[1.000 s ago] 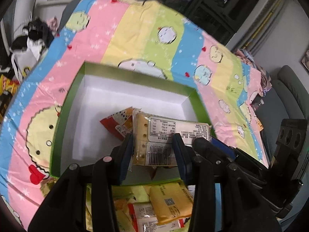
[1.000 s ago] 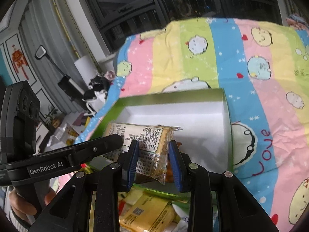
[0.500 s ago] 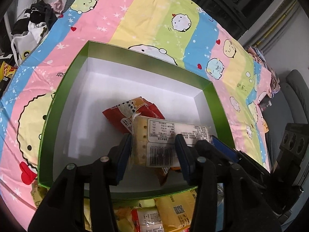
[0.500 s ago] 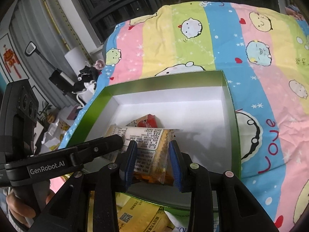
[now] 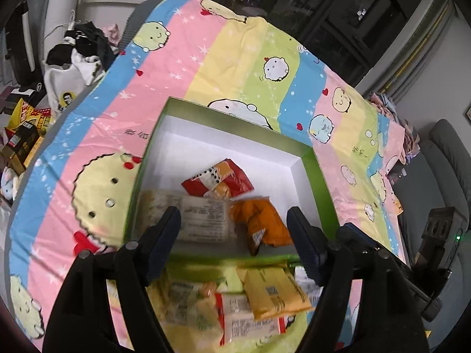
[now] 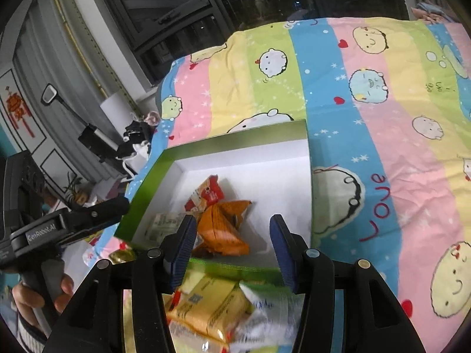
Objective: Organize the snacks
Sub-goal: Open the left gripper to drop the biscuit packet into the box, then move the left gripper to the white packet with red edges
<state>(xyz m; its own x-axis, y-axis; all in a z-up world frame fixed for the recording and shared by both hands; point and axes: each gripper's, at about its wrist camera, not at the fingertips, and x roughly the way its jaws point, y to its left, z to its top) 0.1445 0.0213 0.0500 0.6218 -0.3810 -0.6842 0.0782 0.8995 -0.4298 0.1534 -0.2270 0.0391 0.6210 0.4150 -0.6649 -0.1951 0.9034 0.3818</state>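
Note:
A green box [image 5: 321, 176] with a white inside lies on the striped cartoon bedsheet; it also shows in the right wrist view [image 6: 235, 139]. In it lie a red snack packet [image 5: 217, 178], an orange packet [image 5: 262, 220] and a clear cracker packet with a white label [image 5: 191, 220]. In the right wrist view the red packet [image 6: 206, 194], orange packet [image 6: 223, 226] and cracker packet [image 6: 163, 225] lie the same way. My left gripper [image 5: 232, 244] is open and empty above the box's near edge. My right gripper [image 6: 232, 250] is open and empty there too.
A heap of loose snack packets [image 5: 265, 294] lies on the sheet in front of the box, also in the right wrist view [image 6: 212, 309]. Clothes and boxes [image 5: 26, 123] lie beside the bed at left. A grey seat [image 5: 441, 158] stands at right.
Both grippers opened and let go of the cracker packet, which now lies in the box. An orange packet lies beside it. Both grippers pulled back a little.

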